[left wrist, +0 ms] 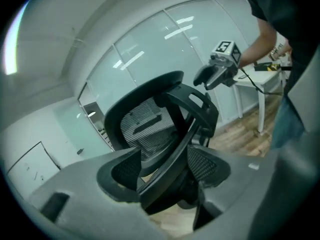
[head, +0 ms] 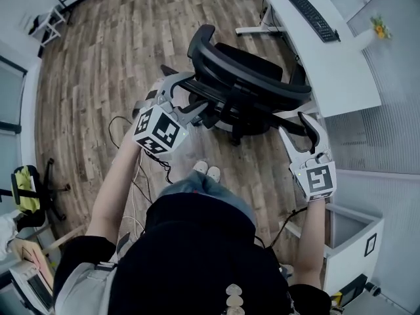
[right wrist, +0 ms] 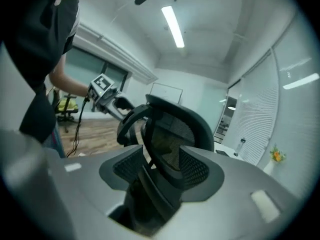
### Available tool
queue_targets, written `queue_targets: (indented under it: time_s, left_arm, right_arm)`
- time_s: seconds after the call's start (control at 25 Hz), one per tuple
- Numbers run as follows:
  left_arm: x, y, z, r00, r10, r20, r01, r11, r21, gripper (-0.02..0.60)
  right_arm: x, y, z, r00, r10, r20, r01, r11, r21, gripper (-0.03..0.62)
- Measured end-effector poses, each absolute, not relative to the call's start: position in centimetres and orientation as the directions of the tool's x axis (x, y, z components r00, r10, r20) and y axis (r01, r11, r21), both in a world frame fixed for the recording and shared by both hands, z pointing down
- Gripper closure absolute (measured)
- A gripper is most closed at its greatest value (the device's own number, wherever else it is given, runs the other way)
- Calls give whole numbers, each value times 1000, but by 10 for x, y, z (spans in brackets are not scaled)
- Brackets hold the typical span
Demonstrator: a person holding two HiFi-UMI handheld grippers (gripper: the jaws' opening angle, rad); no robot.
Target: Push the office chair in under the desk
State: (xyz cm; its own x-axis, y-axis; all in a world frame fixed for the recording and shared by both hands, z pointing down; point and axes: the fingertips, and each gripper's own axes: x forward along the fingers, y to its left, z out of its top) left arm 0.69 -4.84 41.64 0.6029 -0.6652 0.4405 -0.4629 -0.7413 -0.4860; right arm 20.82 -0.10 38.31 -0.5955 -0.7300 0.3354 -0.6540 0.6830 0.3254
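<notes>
The black mesh office chair (head: 249, 77) stands on the wood floor beside the white desk (head: 341, 77), its back towards me. My left gripper (head: 187, 96) is at the left side of the chair's back. In the left gripper view a black frame bar (left wrist: 172, 159) runs slantwise between the wide jaws of the left gripper (left wrist: 162, 171), with a gap beside it. My right gripper (head: 303, 128) is at the chair's right side. In the right gripper view the back's rim (right wrist: 160, 149) fills the space between the pads of the right gripper (right wrist: 161, 166).
A black keyboard (head: 310, 15) and yellow flowers (head: 379, 26) sit on the desk. A white cabinet (head: 351, 241) stands at my right. Another chair (head: 26, 189) with something yellow-green on it stands far left. Cables (head: 141, 169) hang from the left gripper near my shoes (head: 205, 170).
</notes>
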Motion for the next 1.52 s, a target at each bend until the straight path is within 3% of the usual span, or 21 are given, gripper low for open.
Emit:
queue_targets:
  time_s: [0.28,0.6,0.92,1.08,1.52]
  left_arm:
    - [23,-45,462,508,-547,665,-78,-798,-597,319]
    - [26,-55,489,390,-529,753,186,-756,-628,391]
    - [29,-62,499,356,-539,763,281,-717,-638,422]
    - [28,-63,501,335,-525,783,308,-724,-617,434]
    - [25,-65,503,314,-453,834,305,-784,-541,454]
  right_arm:
    - [181,-6,442,-523,-539,660,-299,841,450,376]
    - [176,-9,494,-362,-415,835,-5,896,443,376]
    - [177,-16,513,-319,-389,864,54,903,427,397]
    - [174,-20,512,-326,-412,851,20,897,442,487]
    - [173,-23,512,-313,-410,856,13,900,436,500]
